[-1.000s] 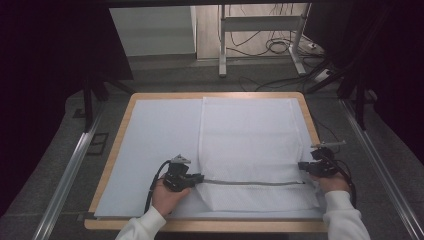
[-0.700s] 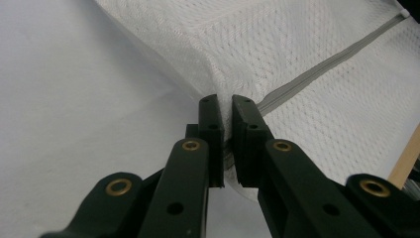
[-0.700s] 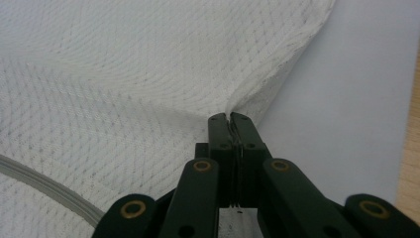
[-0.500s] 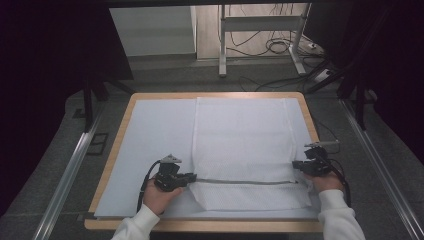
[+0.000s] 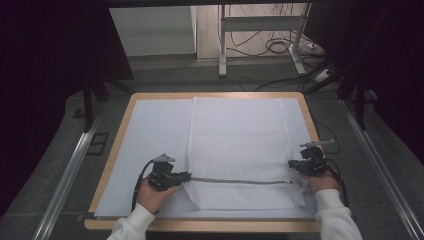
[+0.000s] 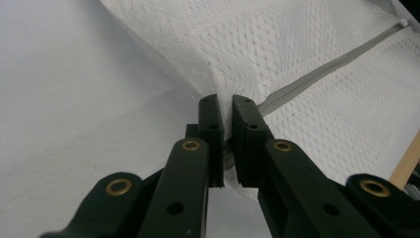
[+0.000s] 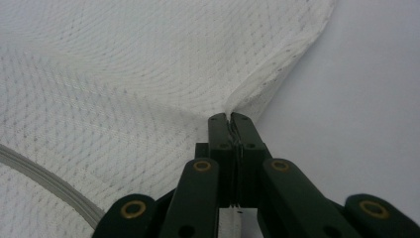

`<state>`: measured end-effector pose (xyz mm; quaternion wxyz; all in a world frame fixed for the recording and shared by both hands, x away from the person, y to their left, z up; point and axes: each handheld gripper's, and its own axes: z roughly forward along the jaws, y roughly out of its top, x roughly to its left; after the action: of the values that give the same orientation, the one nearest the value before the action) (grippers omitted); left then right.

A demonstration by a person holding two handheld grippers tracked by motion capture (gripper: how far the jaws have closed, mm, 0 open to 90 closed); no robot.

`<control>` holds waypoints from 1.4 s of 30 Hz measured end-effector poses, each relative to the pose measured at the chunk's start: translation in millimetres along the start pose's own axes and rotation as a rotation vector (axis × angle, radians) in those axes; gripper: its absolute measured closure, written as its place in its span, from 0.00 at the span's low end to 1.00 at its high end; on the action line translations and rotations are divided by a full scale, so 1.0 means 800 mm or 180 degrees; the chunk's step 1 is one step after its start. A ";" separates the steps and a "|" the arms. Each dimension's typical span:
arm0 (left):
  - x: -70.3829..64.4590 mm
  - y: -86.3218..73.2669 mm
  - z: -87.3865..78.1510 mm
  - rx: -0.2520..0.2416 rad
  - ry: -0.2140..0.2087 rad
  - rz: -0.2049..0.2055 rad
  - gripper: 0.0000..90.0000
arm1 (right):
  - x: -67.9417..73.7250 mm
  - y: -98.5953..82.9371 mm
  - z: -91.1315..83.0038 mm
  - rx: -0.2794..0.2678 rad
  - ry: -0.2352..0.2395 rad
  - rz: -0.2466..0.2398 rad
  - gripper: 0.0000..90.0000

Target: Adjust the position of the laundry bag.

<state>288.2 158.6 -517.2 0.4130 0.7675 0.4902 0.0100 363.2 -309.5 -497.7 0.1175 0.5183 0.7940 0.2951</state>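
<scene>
Mesh laundry bag (image 5: 240, 145) lies flat on the table (image 5: 125, 115), zipper (image 5: 240, 181) near its 6 o'clock edge. Left gripper (image 5: 181, 176) pinches its 9 o'clock edge, right gripper (image 5: 295, 167) its 3 o'clock edge; bare table lies toward 9 o'clock.

White mesh bag (image 5: 240, 145): dotted open-weave fabric, rectangular, lying flat on the bench (image 5: 150, 135), right of the bench's centre, its far edge close to the bench's far rim. A grey zipper (image 5: 240, 181) runs straight across its near portion, closed as far as can be seen. Fabric at both ends of the zipper line is puckered and raised slightly off the bench; the near flap lies flat.
</scene>
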 end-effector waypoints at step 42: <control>0.060 -0.038 -0.055 -0.0050 0.0206 -0.0267 0.94 | 0.064 0.013 0.034 -0.0007 0.0360 -0.0242 0.97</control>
<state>271.8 228.4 -526.7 0.4030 0.7423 0.5349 0.0213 362.1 -251.0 -506.7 0.0841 0.4701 0.8182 0.3201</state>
